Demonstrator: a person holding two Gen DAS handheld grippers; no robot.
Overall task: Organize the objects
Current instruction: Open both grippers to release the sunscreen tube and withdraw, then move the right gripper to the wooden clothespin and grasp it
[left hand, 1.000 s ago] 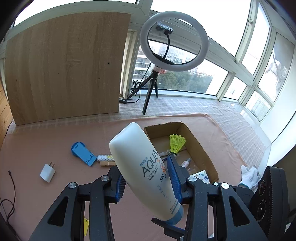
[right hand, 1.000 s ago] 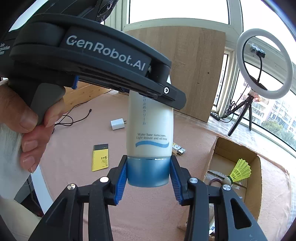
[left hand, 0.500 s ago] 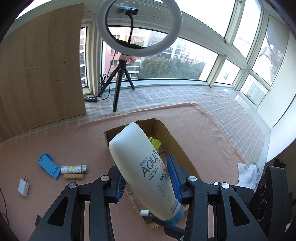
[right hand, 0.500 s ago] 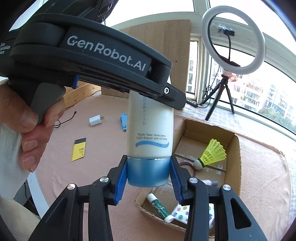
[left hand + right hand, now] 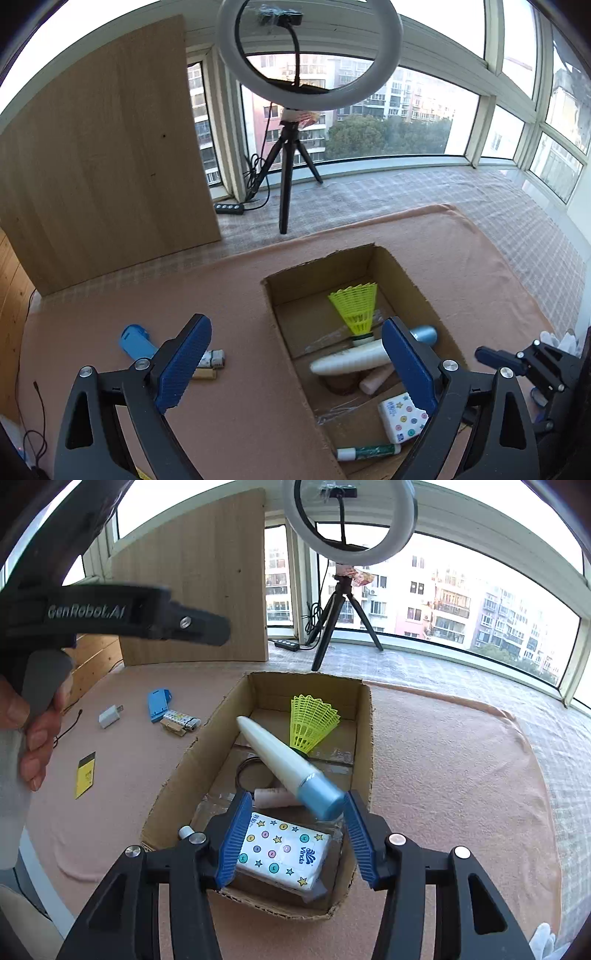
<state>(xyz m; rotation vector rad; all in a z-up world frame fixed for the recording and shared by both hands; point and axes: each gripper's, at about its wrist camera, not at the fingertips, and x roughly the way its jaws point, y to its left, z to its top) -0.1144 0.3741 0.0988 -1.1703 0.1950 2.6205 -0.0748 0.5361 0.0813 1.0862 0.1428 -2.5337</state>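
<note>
Box edges: we see the cardboard box [image 5: 364, 716] open at the top on the pink cloth [image 5: 443, 768], bare cloth all round its walls.
Room to move: our left gripper [image 5: 295, 363] hangs above the box's left wall; our right gripper [image 5: 291, 836] hangs above its near end.
Left jaws: wide apart, nothing between them.
Right jaws: apart, gripping nothing.
Sunscreen bottle: the bottle [image 5: 280, 762] lies tilted inside the box, its blue cap [image 5: 323, 799] nearest our right jaws and between their tips in that view; whether it touches a pad, we cannot tell.
Box contents: yellow shuttlecock [image 5: 312, 720] just beside the bottle, tissue pack [image 5: 282, 851] under our right jaws, a green-and-white tube [image 5: 369, 452].
Outside the box: blue holder [image 5: 159, 705], white charger [image 5: 109, 715], yellow card [image 5: 85, 774] lie well apart from it.
Hard to make out: the bottle looks blurred in both views; our left finger [image 5: 410, 365] hides part of it.
</note>
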